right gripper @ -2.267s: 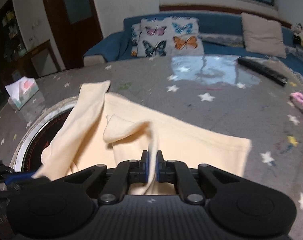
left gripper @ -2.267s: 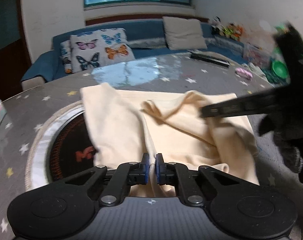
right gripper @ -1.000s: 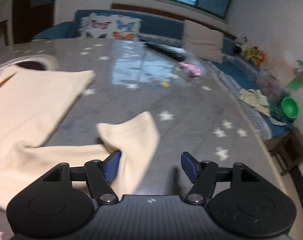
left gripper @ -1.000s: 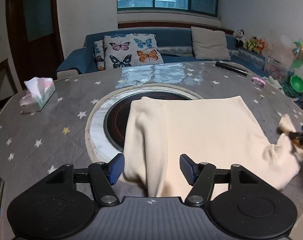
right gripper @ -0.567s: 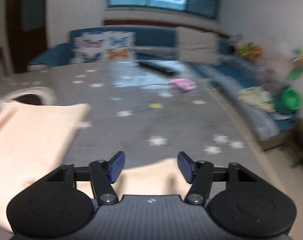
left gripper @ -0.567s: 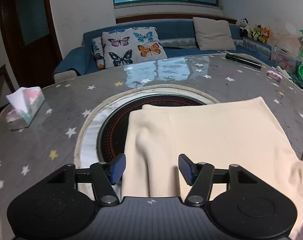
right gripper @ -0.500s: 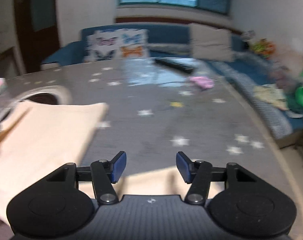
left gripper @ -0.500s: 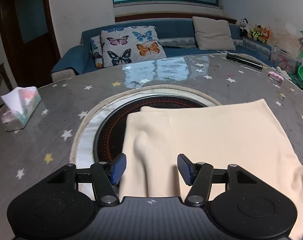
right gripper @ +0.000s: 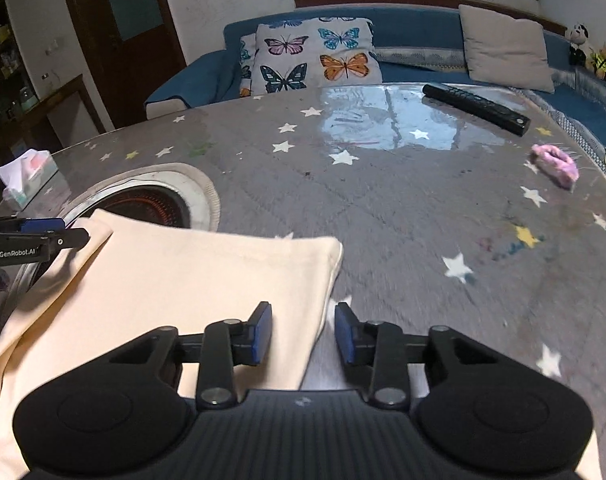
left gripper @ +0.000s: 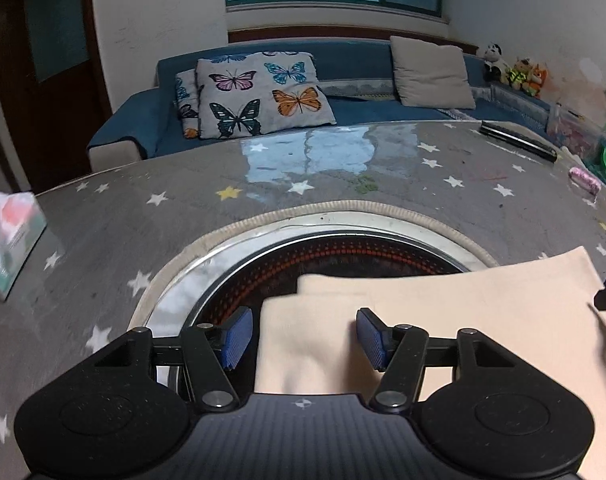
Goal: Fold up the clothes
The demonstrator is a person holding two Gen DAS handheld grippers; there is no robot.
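A cream garment [left gripper: 443, 308] lies flat on the grey star-patterned table, partly over the round black burner inset [left gripper: 343, 256]. My left gripper [left gripper: 303, 340] is open, its fingers either side of the garment's left folded edge. In the right wrist view the garment [right gripper: 175, 276] spreads to the left. My right gripper [right gripper: 303, 336] is open over the garment's right edge. The left gripper's tip [right gripper: 35, 236] shows at that view's far left, by the garment's far corner.
A tissue box [left gripper: 7, 240] stands at the table's left. A black remote [right gripper: 475, 108] and a pink object [right gripper: 555, 164] lie at the far right. A blue sofa with a butterfly cushion [left gripper: 259, 92] stands behind the table.
Both grippers let go of the garment and opened. The garment now lies flat. The left gripper moved forward along its left edge; the right gripper swung back left over its right edge.
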